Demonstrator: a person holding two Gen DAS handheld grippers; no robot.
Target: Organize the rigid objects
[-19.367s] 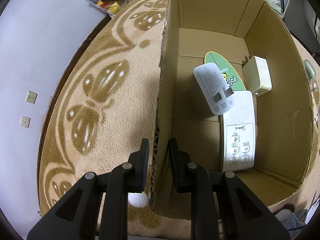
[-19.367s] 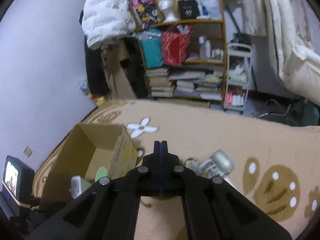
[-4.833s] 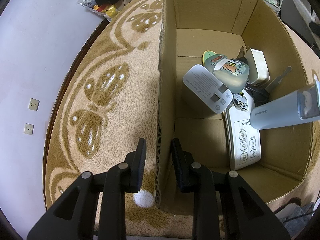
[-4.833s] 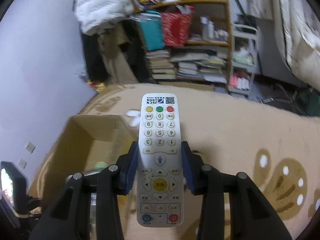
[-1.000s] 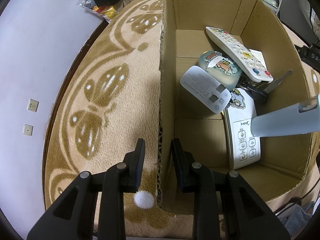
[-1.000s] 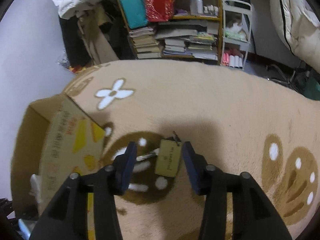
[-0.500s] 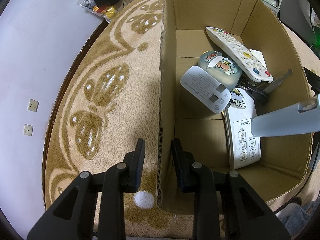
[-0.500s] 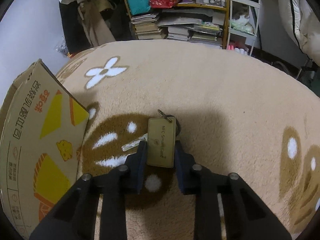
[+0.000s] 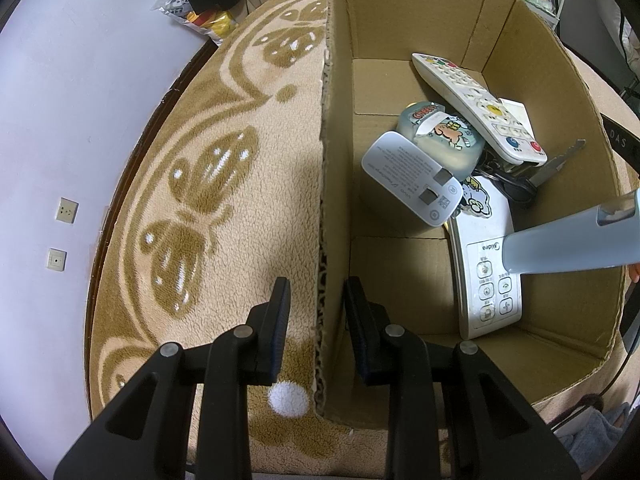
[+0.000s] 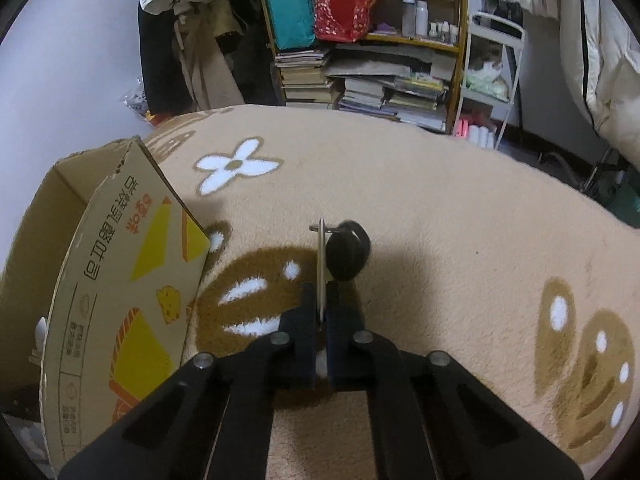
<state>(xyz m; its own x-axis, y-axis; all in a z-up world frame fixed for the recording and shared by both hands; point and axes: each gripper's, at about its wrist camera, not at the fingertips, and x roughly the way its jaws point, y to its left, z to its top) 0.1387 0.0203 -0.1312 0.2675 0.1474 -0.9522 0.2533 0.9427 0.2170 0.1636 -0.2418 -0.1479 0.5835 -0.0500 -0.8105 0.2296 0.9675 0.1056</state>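
At frame centre the right gripper [image 10: 321,312] is clamped on a thin key tag [image 10: 321,268] — edge-on, black key [image 10: 346,254] dangling. The left gripper [image 9: 316,312] straddles the cardboard box [image 9: 335,184] wall, fingers parted.

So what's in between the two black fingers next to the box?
In the left wrist view, the cardboard box's side wall stands between the left gripper's fingers, with gaps on both sides. One finger is outside over the rug, the other inside.

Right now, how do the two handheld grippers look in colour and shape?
Both the left gripper and the right gripper are matte black plastic. Each has two flat jaws on angular linkage arms with triangular cut-outs and round silver pivot pins. The left jaws show bluish pads. No cables or sleeves show.
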